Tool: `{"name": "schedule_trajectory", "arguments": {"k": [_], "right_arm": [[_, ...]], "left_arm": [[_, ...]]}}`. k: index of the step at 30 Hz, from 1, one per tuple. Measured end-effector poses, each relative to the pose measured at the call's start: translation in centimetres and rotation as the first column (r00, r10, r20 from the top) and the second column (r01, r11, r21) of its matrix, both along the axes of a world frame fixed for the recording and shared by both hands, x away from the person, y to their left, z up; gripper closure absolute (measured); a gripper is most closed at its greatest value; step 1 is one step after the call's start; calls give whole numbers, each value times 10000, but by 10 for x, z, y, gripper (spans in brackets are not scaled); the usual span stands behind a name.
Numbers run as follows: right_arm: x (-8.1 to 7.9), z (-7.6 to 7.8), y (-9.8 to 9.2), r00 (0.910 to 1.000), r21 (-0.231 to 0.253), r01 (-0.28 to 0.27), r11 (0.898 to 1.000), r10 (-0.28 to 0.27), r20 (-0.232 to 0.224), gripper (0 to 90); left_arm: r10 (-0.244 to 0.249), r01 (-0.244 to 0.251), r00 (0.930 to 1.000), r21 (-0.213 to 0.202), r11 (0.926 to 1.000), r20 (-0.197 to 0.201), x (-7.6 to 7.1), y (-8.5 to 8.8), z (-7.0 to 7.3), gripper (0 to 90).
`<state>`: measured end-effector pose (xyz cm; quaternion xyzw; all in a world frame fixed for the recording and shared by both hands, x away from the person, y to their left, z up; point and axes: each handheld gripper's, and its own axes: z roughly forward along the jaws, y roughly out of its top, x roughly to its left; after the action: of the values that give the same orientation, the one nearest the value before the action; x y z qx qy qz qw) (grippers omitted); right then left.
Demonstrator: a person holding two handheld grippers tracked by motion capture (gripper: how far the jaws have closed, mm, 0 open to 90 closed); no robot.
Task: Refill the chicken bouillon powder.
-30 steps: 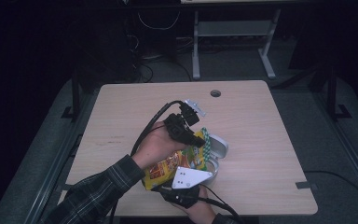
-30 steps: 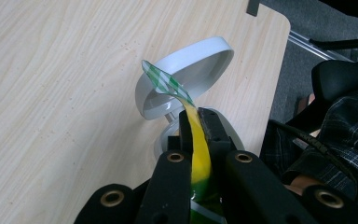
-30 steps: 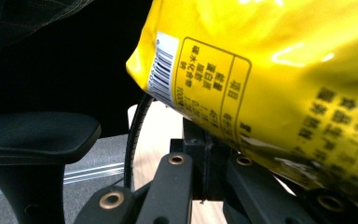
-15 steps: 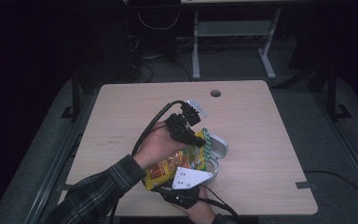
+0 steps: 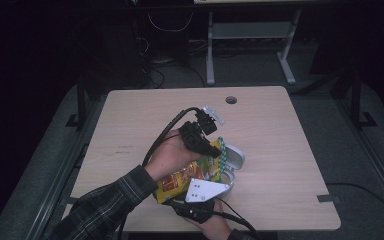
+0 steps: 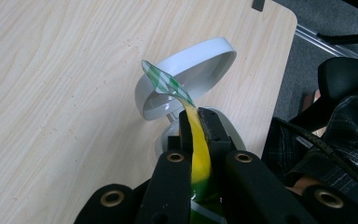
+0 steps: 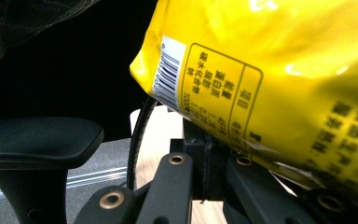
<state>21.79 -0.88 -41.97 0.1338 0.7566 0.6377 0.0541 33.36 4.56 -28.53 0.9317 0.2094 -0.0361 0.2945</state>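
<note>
My left tool (image 6: 193, 122) is clenched on the snack bag's (image 5: 180, 180) top edge, white bowl (image 6: 186, 79) just beyond it on the tabletop (image 5: 280, 150). My right tool (image 7: 205, 154) is clamped on the bag's bottom. Bag looks unopened yet; tearing & pouring remain, I reckon.

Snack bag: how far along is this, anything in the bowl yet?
Done: both grippers have the bag; the left gripper is shut on its green-checked top edge, the right gripper holds the other end. In hand: the bag hangs over the white bowl, apparently to tear it open. Left: no tear shows, and the visible part of the bowl looks empty.
</note>
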Motion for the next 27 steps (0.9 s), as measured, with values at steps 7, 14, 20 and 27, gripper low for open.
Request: {"name": "schedule_trajectory", "arguments": {"k": [7, 14, 20, 27], "right_arm": [[0, 0, 0, 10000, 60, 1, 10000, -1, -8, 900], [-1, 1, -1, 10000, 80, -8, 10000, 7, 53, 900], [-1, 1, 0, 10000, 74, -10, 10000, 10, 59, 900], [-1, 1, 0, 10000, 67, -21, 10000, 20, 58, 900]], "left_arm": [[37, -37, 10000, -50, 10000, -41, 0, -1, -1, 900], [13, -13, 10000, -64, 10000, -65, 0, -2, -1, 900], [-4, 4, 10000, -66, 10000, -61, 0, -2, -1, 900], [5, -6, 10000, -75, 10000, -72, 0, -1, -1, 900]]}}
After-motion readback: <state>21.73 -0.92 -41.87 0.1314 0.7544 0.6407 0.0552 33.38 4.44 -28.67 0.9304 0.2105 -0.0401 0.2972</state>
